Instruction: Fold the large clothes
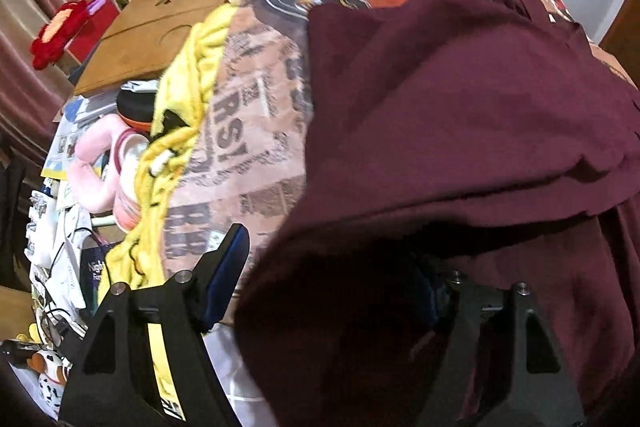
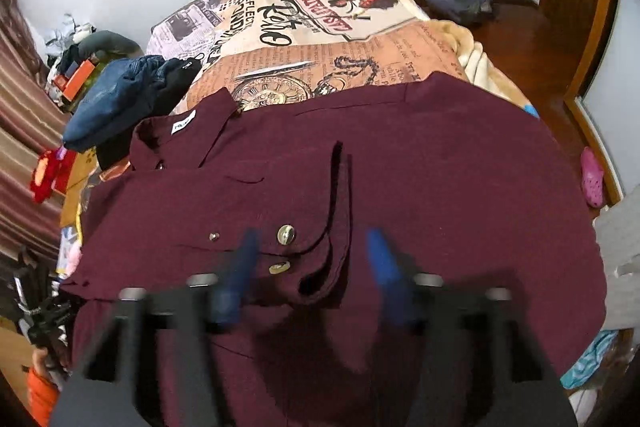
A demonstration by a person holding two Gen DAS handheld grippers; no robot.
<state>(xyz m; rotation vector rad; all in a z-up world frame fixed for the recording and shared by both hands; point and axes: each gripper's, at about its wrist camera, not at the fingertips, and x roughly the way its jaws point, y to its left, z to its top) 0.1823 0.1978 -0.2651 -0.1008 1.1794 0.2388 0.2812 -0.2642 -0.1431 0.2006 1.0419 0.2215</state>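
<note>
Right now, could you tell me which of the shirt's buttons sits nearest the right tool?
The lower pearly button on the maroon shirt's cuff, below the larger round one, beside the right tool.

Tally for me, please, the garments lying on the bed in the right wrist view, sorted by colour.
Maroon: 1, the maroon shirt
Blue: 1, the blue denim garment
Black: 1, the black garment, partly under the denim
Total: 3
</note>
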